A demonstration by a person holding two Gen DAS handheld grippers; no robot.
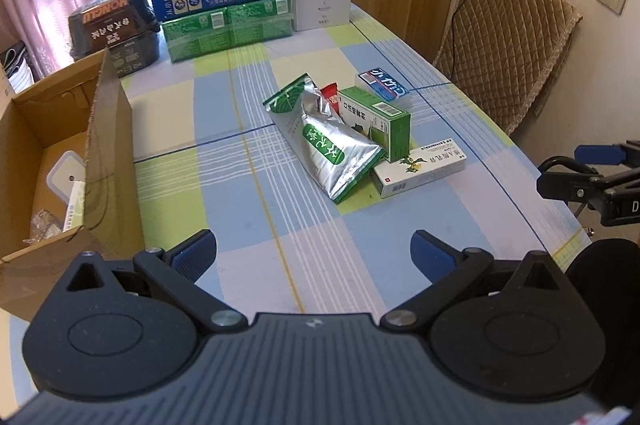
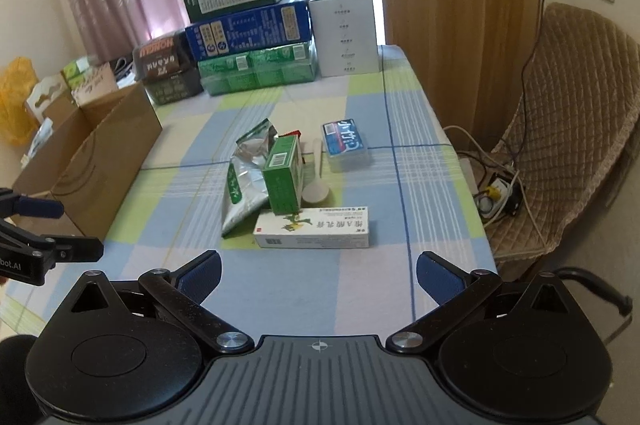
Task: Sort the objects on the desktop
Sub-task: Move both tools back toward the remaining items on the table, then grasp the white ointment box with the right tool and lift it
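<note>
Foil pouch mid-table in the pile looks light, crinkly and slippery, so I'd pinch its flat sealed edge; the green box leans against it. Both grippers, left and right, hang open and empty, carton off left

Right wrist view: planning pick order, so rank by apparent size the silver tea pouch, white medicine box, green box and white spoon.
1. silver tea pouch, though partly hidden
2. white medicine box, close to the pouch; it is nearer the camera, so unsure
3. green box
4. white spoon
</note>
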